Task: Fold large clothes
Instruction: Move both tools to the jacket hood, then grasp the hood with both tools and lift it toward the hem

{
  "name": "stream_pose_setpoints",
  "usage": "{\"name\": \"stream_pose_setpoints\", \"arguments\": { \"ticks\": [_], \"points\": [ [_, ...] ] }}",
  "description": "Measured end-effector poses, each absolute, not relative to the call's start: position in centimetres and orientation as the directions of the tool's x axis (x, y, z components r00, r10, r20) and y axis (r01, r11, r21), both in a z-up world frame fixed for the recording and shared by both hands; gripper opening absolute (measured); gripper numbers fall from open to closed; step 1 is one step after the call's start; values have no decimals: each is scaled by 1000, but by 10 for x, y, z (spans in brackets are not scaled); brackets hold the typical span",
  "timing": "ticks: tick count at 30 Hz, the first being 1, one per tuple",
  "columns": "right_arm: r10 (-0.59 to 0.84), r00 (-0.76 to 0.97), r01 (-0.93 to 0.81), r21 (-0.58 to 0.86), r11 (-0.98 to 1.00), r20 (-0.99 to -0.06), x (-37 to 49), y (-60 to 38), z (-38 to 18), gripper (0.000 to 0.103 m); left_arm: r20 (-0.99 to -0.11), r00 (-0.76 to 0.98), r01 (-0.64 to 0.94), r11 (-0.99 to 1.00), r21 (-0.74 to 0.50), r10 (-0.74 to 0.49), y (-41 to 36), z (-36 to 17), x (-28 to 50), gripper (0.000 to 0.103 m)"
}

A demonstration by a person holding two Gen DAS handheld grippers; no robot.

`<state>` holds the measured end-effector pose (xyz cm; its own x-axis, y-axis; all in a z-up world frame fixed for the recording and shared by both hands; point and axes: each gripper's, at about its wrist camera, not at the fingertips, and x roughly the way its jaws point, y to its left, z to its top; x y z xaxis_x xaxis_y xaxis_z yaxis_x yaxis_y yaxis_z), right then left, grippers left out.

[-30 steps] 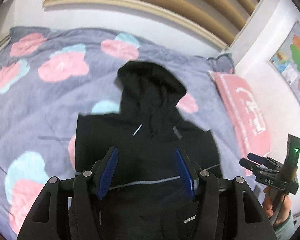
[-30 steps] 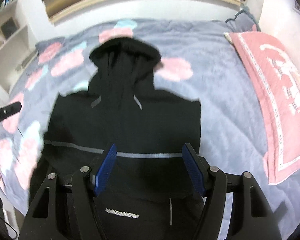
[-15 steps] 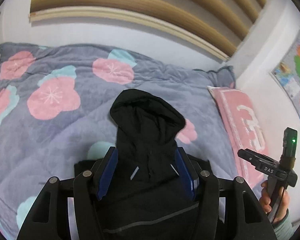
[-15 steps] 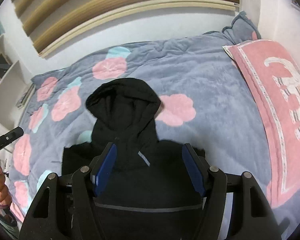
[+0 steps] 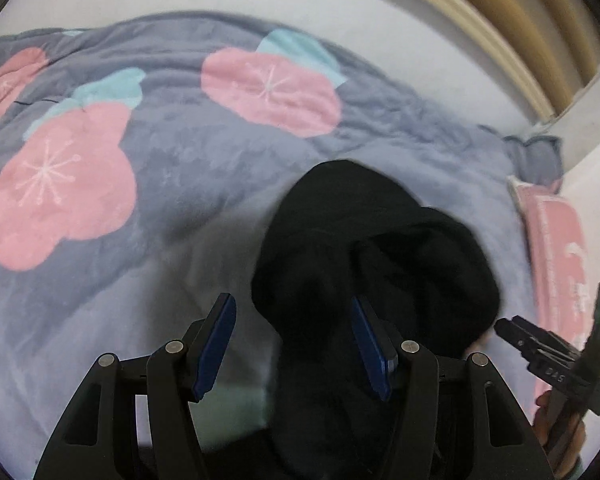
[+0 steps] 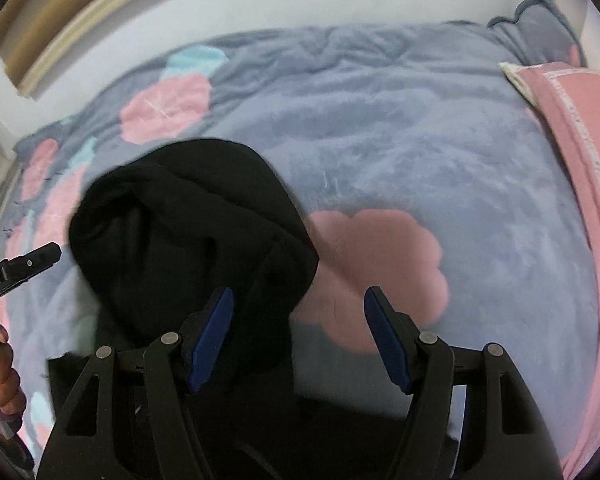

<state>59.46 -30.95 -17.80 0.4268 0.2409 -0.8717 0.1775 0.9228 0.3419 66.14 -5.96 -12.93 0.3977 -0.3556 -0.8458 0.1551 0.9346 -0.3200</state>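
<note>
Left wrist view: left tool (image 5: 294, 346) low centre, blue pads parted, gripping nothing, hood (image 5: 372, 256) of black hoodie just ahead and partly between them. Right wrist view: right tool (image 6: 298, 338) likewise parted and empty, hood (image 6: 188, 240) at centre left, its right edge inside the gap. Probably the hood fold next: best to pinch each side of the hood rim, lift little, lay it flat over the body, keep both sides level. Plush bed cover (image 6: 380, 128) underneath, easy to snag with a deep bite. Further right, pink pillow (image 6: 580, 152) clear of the fold. Nothing blocking.
</note>
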Motion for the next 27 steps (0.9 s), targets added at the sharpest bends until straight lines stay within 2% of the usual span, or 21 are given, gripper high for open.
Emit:
{"name": "stream_pose_setpoints", "arguments": {
  "ticks": [4, 5, 6, 7, 8, 9, 10, 12, 14, 15, 16, 18, 21, 23, 27],
  "points": [
    [241, 409, 179, 337, 924, -880, 613, -302, -204, 72, -865, 373, 137, 943, -305, -334, -69, -162, 681, 60],
    [241, 407, 175, 334, 926, -881, 617, -299, -208, 63, -870, 373, 126, 946, -297, -323, -71, -167, 685, 60],
    [247, 408, 165, 337, 927, -879, 620, -297, -211, 40, -872, 378, 115, 950, -289, -311, -73, -174, 690, 60],
    [248, 403, 161, 335, 928, -881, 622, -296, -213, 32, -874, 379, 109, 953, -284, -304, -74, -177, 694, 59],
    [228, 407, 170, 318, 933, -885, 623, -297, -212, 16, -872, 385, 103, 953, -285, -302, -72, -179, 697, 29],
    [220, 431, 185, 324, 928, -875, 621, -305, -208, 12, -866, 383, 108, 947, -304, -322, -69, -177, 700, 10],
    [236, 461, 196, 357, 913, -855, 618, -314, -201, 9, -854, 396, 109, 941, -321, -338, -63, -172, 700, 10],
    [277, 526, 210, 439, 874, -804, 602, -336, -184, 8, -790, 443, 116, 901, -419, -425, -42, -150, 692, 9],
    [321, 590, 175, 505, 845, -741, 581, -349, -167, 8, -674, 463, 148, 800, -581, -576, -15, -125, 678, 10],
    [320, 602, 162, 505, 848, -732, 574, -348, -164, 8, -625, 473, 190, 765, -615, -621, -8, -114, 668, 12],
    [307, 599, 164, 488, 857, -740, 572, -346, -164, 8, -622, 478, 219, 770, -599, -620, -9, -110, 662, 12],
    [295, 573, 179, 468, 865, -764, 574, -342, -177, 8, -688, 444, 229, 815, -533, -575, -16, -125, 660, 12],
    [315, 489, 224, 466, 856, -813, 585, -340, -219, 8, -799, 310, 144, 856, -497, -516, -19, -187, 675, 14],
    [319, 433, 222, 443, 869, -843, 589, -334, -241, 8, -864, 238, 131, 896, -425, -445, -26, -223, 680, 21],
    [341, 388, 203, 440, 875, -856, 590, -328, -262, 8, -860, 249, 132, 895, -426, -446, -28, -227, 680, 23]
  ]
}}
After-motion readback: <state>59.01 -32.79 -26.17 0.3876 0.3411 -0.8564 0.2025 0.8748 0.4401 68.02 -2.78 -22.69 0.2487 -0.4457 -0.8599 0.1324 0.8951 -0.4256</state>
